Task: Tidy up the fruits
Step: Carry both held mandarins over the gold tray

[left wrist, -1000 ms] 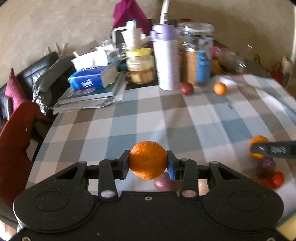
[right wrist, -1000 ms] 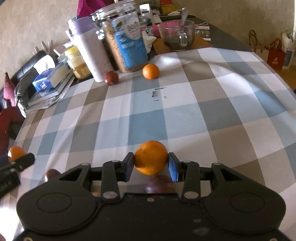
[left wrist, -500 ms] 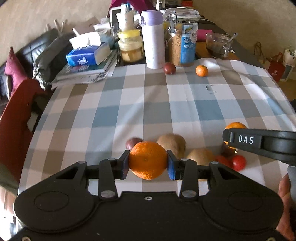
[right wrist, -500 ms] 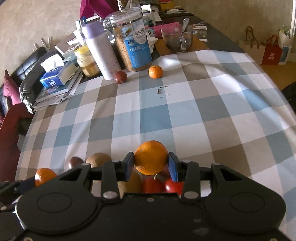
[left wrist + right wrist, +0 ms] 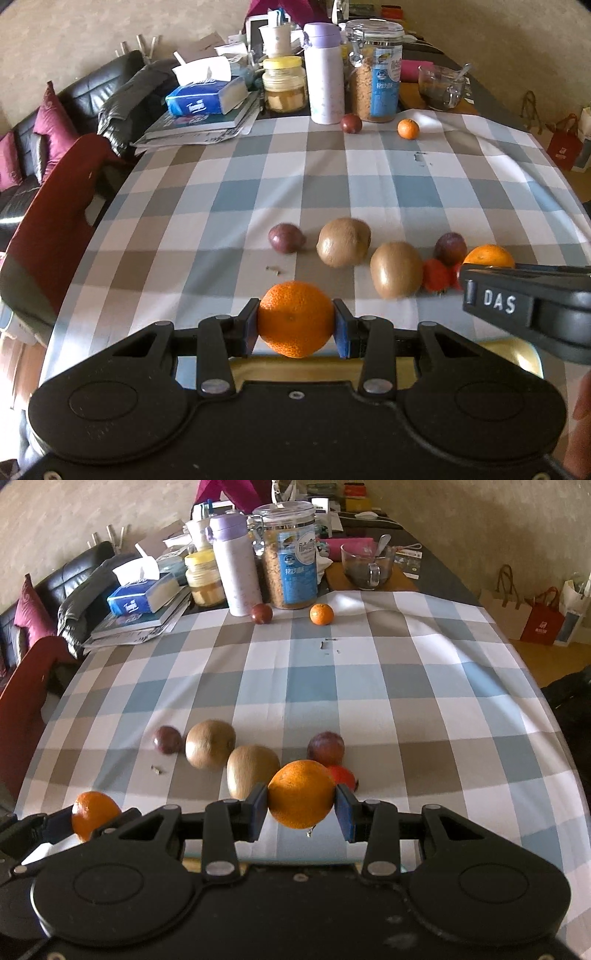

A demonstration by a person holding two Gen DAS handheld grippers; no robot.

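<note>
The left gripper (image 5: 295,321) is clamped on an orange (image 5: 295,318), held above the near edge of the checked surface (image 5: 332,184). At its 12 o'clock lies a dark passion fruit (image 5: 286,238); at 1 o'clock are two kiwis (image 5: 343,242), side by side. Further right, the right gripper (image 5: 301,806) is closed around a second orange (image 5: 301,799), with red fruit (image 5: 343,775) and a plum (image 5: 325,746) just behind it. At far 12 o'clock, a small mandarin (image 5: 321,614) sits near a jar (image 5: 291,554).

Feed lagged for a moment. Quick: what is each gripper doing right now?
Left gripper: shut on an orange.
Right gripper: shut on another orange.
</note>
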